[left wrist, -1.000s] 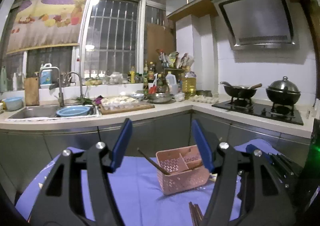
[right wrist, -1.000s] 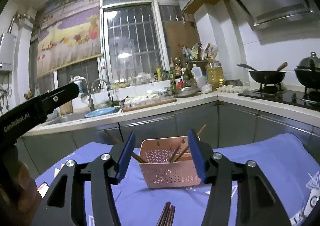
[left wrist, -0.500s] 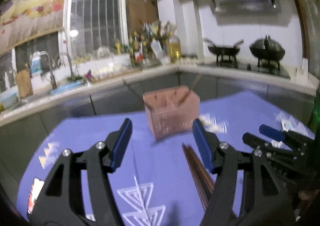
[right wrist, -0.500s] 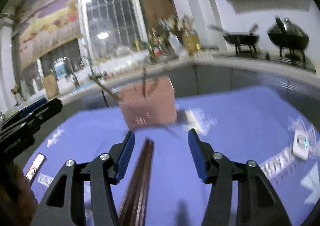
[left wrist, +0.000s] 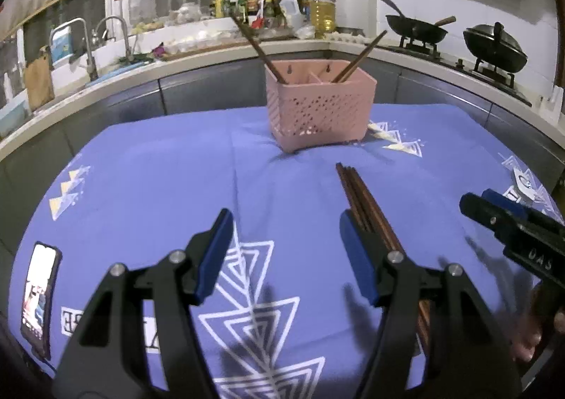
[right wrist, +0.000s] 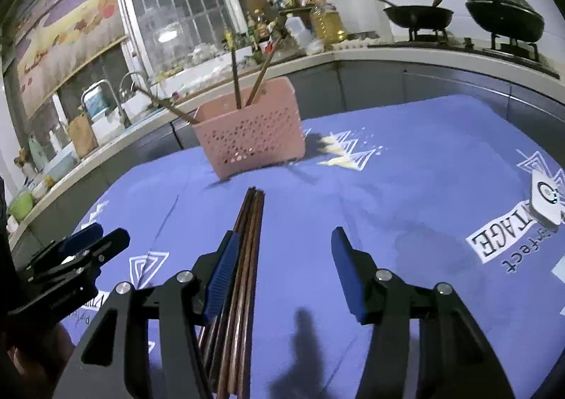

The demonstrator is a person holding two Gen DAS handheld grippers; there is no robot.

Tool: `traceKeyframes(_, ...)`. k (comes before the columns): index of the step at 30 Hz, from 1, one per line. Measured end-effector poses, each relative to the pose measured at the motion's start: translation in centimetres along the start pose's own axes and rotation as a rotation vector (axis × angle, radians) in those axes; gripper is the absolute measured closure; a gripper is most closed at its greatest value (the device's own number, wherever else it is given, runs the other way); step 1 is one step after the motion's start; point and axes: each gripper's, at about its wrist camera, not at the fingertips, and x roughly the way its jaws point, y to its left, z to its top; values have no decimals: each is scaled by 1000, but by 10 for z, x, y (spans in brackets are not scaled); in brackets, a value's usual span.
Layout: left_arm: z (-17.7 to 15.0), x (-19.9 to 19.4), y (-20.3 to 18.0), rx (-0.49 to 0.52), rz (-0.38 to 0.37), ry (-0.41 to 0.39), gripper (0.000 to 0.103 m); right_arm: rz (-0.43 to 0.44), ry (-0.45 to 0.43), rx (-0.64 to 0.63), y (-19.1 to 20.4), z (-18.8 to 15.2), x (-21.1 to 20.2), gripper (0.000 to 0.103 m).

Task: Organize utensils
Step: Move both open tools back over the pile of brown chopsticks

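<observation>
Brown wooden chopsticks (right wrist: pixel 247 247) lay in a tight bundle on the purple tablecloth (right wrist: pixel 406 187), running from the bottom centre of my right wrist view up toward the middle of the frame. My right gripper (right wrist: pixel 282 270) hung over them with its jaws apart; the bundle passed just inside the left finger, and I could not tell whether that pad touched it. In my left wrist view the same bundle (left wrist: pixel 360 197) ran under the right-hand finger of my left gripper (left wrist: pixel 286 250), whose jaws stood apart with only cloth between them.

Beyond the bundle's far tip, in the upper middle of both views, stood the pink perforated basket (right wrist: pixel 250 137), with a few chopsticks (left wrist: pixel 356 59) already leaning out of its compartments.

Around these, a phone (left wrist: pixel 37 296) lay at the lower left edge of the left view, and a small white device (right wrist: pixel 545 201) sat at the right edge of the right view. Behind the table ran the counter, with a wok (right wrist: pixel 416 15) and a lidded pot (right wrist: pixel 505 19) at upper right.
</observation>
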Motion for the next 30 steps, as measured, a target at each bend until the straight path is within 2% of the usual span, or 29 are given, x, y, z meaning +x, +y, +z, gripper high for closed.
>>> traceKeyframes(10,-2,5,1,-13,-5,22,43,17,73,-45,10,-5,11,61)
traceKeyframes(21,-2,5,1,-14,-6,22,43,-6,124,-74,9,-8,20,67)
traceKeyframes(30,-4,7,-1,-6,-13,31,43,-18,223,-131,12,-20,36,70)
